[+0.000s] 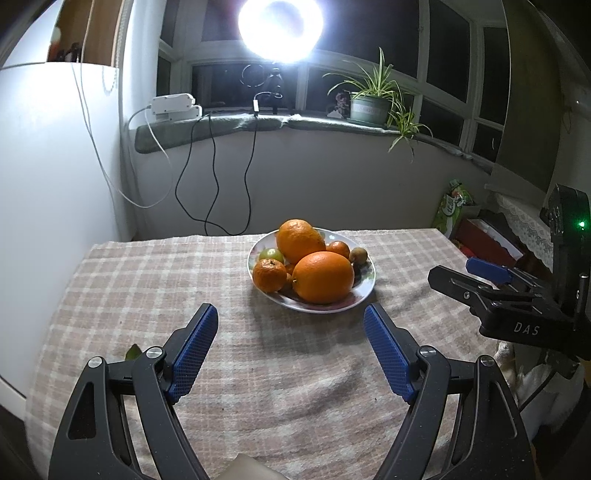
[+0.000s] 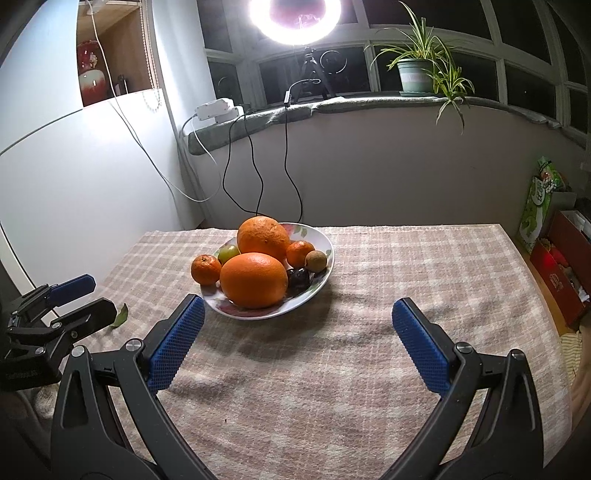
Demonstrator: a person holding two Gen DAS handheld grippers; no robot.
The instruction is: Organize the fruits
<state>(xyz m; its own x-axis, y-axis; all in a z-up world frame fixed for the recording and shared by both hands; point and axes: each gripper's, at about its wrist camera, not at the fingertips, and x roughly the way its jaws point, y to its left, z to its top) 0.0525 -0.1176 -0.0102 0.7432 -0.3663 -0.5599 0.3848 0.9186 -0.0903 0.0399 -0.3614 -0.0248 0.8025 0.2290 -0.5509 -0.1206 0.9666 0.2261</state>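
A white flowered plate point(image 1: 364, 291) point(image 2: 325, 240) sits mid-table, piled with fruit: two big oranges point(image 1: 322, 277) point(image 2: 254, 280), two mandarins point(image 1: 269, 275) point(image 2: 205, 269), a green fruit point(image 1: 271, 254) point(image 2: 228, 252), a kiwi point(image 1: 359, 254) point(image 2: 316, 260) and a dark fruit point(image 2: 299, 277). My left gripper point(image 1: 291, 325) is open and empty, just short of the plate. My right gripper point(image 2: 297, 317) is open and empty, in front of the plate's right side. Each gripper shows at the edge of the other's view.
A checked cloth point(image 2: 369, 369) covers the table. A green leaf point(image 2: 120, 315) lies on it at the left. A white cabinet point(image 1: 48, 184) stands left. Boxes and a green bag point(image 2: 539, 206) stand right of the table. A ring light point(image 1: 280, 26) shines from the windowsill.
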